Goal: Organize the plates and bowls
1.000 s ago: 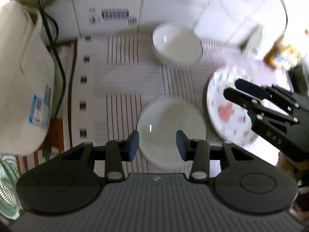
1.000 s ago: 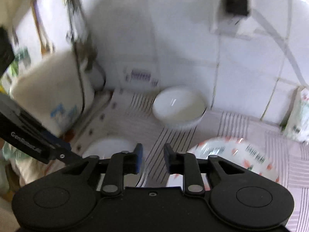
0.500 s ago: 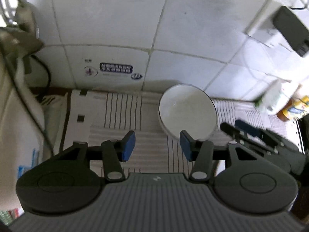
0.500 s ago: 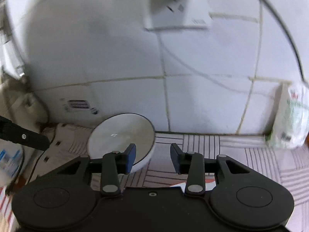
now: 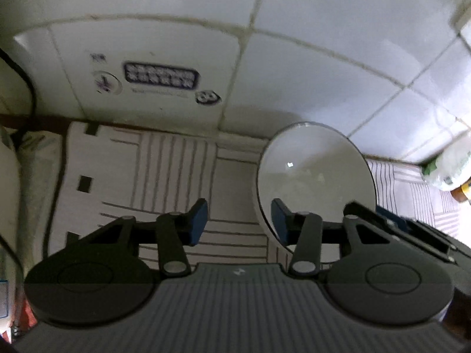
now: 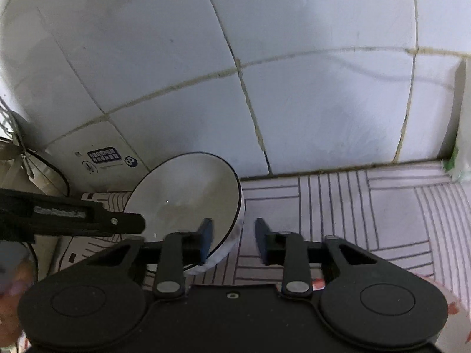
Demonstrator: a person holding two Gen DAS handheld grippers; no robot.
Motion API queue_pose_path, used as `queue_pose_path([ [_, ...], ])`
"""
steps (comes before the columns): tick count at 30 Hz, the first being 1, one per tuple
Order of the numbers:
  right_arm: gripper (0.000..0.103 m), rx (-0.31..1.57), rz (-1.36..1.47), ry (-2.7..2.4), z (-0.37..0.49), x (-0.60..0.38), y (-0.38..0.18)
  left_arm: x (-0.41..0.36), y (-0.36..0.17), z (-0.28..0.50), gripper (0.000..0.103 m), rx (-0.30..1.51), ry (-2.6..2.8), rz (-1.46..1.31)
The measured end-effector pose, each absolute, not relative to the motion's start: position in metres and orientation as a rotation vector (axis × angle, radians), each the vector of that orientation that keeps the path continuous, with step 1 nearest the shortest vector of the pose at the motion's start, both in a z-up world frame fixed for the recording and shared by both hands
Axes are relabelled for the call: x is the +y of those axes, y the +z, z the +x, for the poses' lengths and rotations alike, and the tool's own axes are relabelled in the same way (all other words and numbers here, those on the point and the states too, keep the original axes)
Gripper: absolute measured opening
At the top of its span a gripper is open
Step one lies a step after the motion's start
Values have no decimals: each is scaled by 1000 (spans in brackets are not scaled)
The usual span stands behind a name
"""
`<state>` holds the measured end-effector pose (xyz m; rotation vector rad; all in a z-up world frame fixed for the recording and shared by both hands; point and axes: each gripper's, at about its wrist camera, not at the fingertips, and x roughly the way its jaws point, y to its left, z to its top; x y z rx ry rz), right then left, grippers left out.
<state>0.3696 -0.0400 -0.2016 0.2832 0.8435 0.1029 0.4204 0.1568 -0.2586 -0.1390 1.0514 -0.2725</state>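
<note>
A white bowl with a thin dark rim (image 5: 316, 173) stands on the striped mat near the tiled wall. It also shows in the right wrist view (image 6: 188, 200). My left gripper (image 5: 238, 220) is open and empty, with its right finger in front of the bowl's left edge. My right gripper (image 6: 232, 236) is open; its left finger lies over the inside of the bowl and its right finger outside, so the near rim sits between the jaws. A plate with red marks (image 6: 453, 309) peeks out at the lower right behind my right gripper.
The striped mat (image 5: 164, 170) covers the counter up to the tiled wall (image 5: 294, 58). A white appliance with a black cord (image 5: 8, 176) stands at the left. A packet and a jar (image 5: 450, 170) sit at the right. A white packet (image 6: 463, 135) leans in the right corner.
Both grippers have moved forward toward the wall and the far bowl. The near bowl and the plate have dropped out of the left view. My right gripper now straddles the bowl's rim.
</note>
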Motion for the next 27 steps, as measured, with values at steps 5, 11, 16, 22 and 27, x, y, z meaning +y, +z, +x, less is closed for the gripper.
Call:
queue_pose_path([
  [5, 20, 829, 237, 82, 373, -28, -202, 145, -256, 412, 14, 1023, -325, -108],
  [11, 17, 855, 283, 69, 369, -33, -196, 140, -241, 393, 14, 998, -318, -48],
  [16, 17, 836, 314, 79, 352, -26, -183, 151, -217, 374, 14, 973, -327, -30],
  [22, 18, 791, 338, 95, 322, -13, -153, 174, -191, 341, 14, 960, -360, -43],
  [27, 18, 727, 338, 101, 287, 1, -128, 196, -172, 310, 14, 963, -386, -50],
])
